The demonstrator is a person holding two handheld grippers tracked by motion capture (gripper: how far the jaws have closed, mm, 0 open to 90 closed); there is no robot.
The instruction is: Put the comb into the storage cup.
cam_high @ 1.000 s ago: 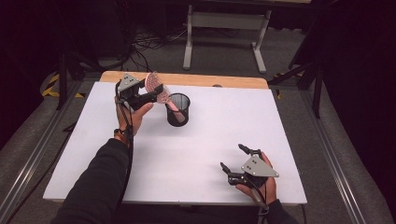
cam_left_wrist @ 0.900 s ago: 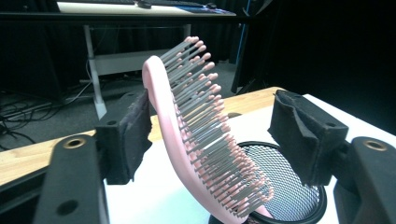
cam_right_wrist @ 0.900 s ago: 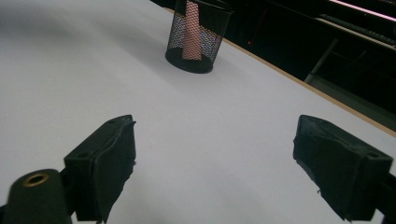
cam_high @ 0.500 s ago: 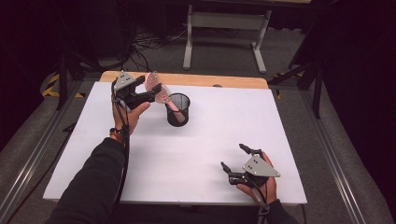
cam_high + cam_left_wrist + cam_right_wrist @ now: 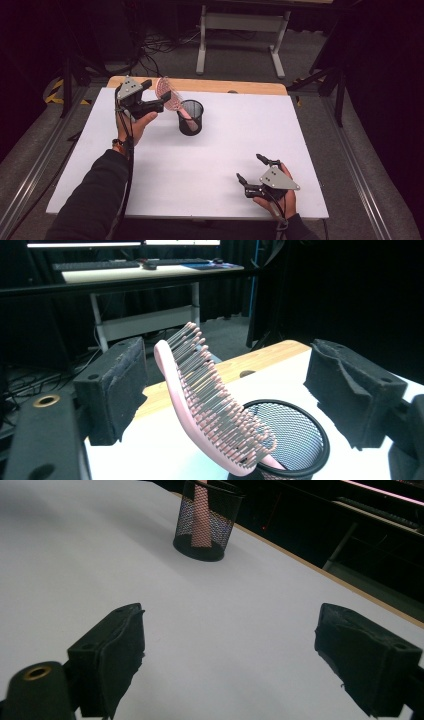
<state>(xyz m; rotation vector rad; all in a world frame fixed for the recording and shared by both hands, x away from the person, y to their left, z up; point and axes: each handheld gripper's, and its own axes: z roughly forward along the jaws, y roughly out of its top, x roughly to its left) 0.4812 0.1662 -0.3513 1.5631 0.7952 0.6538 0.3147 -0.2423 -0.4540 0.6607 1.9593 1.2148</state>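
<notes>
A pink hairbrush (image 5: 167,93) stands handle-down in a black mesh cup (image 5: 191,118) at the back of the white table (image 5: 225,150), its head leaning out to the left. My left gripper (image 5: 159,98) is held level beside the cup. Its jaws have just been opening and now stand open. In the left gripper view the hairbrush (image 5: 210,405) rises from the mesh cup (image 5: 295,440) between the jaws, with a gap on each side. My right gripper (image 5: 249,166) rests open near the front right with nothing between its fingers. It faces the mesh cup (image 5: 207,522).
A wooden strip (image 5: 225,86) edges the table at the back. Beyond it a white desk frame (image 5: 240,25) stands on the grey floor among cables. Metal rails run along both sides of the table.
The left gripper's jaws have spread apart off the hairbrush, which stays leaning in the cup. The right hand has not moved.
</notes>
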